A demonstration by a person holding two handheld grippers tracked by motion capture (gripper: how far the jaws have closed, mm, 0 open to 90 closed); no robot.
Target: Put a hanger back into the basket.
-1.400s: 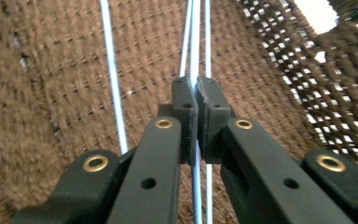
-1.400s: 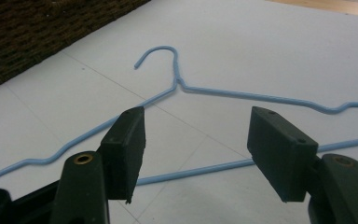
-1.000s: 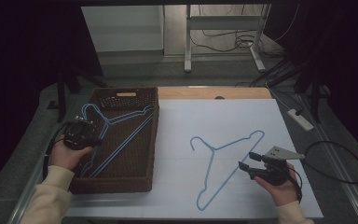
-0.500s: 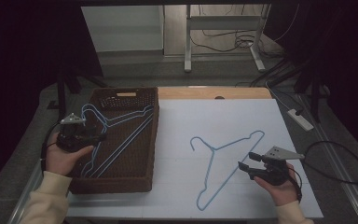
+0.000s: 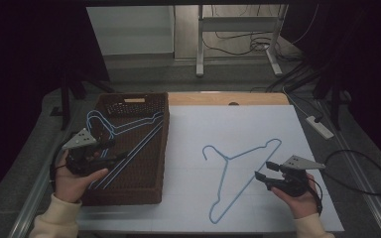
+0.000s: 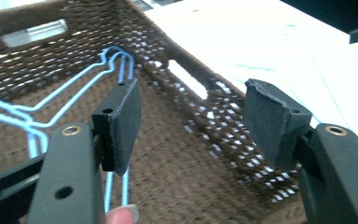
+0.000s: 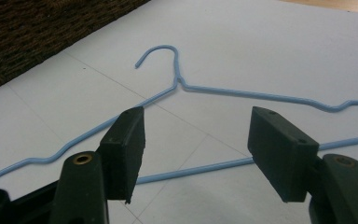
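Note:
A brown woven basket (image 5: 129, 99) at the left holds several blue wire hangers (image 5: 124, 134). My left gripper (image 5: 115, 152) hovers over the basket's near left part, and its jaws have just been opening. In the left gripper view it (image 6: 191, 126) stands open with nothing between the pads, the hangers (image 6: 74, 88) lying below on the basket floor. One blue hanger (image 5: 238, 168) lies flat on the white sheet (image 5: 258, 124). My right gripper (image 5: 264, 173) rests open beside its lower bar. In the right gripper view the bar (image 7: 191, 170) runs behind the gap of the gripper (image 7: 196, 149), untouched.
The basket's right wall (image 6: 191, 79) separates the hangers from the white sheet. A white power strip (image 5: 320, 126) and a looping black cable (image 5: 372, 173) lie at the right. A bare wooden strip (image 5: 228, 99) runs along the table's far edge.
The left hand has pulled back a little toward the basket's near left side and lifted, its jaws now apart over the hangers. The right hand and the hanger on the sheet have not moved.

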